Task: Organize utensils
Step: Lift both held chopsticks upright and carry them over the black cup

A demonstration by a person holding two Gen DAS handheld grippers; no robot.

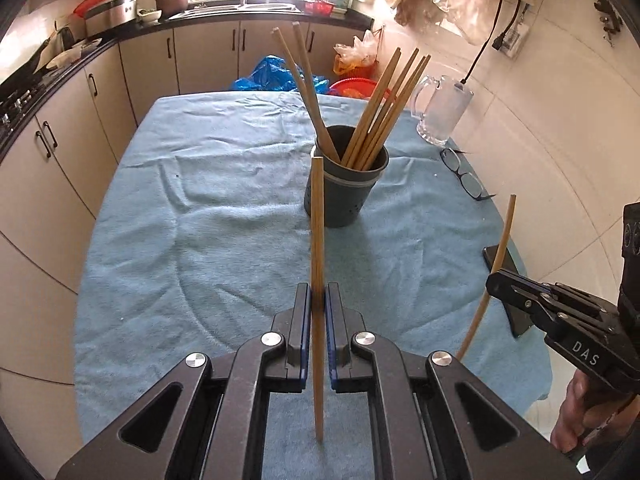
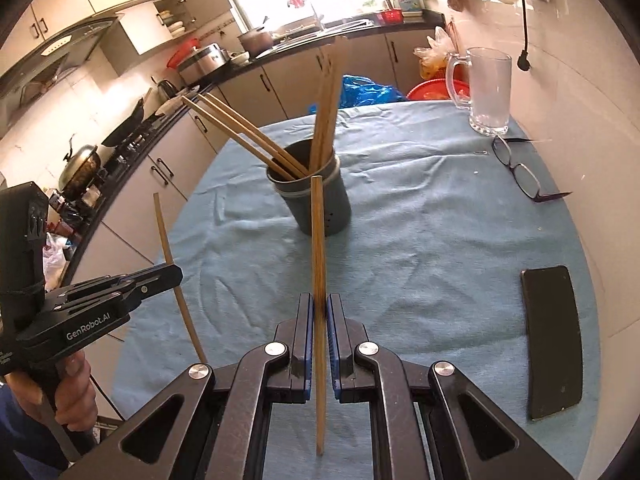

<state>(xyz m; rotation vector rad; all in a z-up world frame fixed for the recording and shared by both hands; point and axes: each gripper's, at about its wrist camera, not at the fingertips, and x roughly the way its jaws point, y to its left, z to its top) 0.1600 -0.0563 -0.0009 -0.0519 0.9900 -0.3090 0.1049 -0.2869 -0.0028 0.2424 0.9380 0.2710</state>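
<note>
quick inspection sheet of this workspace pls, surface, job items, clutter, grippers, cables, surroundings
surface: table under a wrinkled blue cloth.
job's things: dark holder cup with several chopsticks leaning in it; no loose chopsticks seen on the cloth.
clutter: glass mug, eyeglasses, black phone.
grippers: left gripper shut on one chopstick; right gripper shut on another chopstick.
cables: black cord hanging on the wall.
surroundings: kitchen cabinets, counter with pots, plastic bags.
</note>
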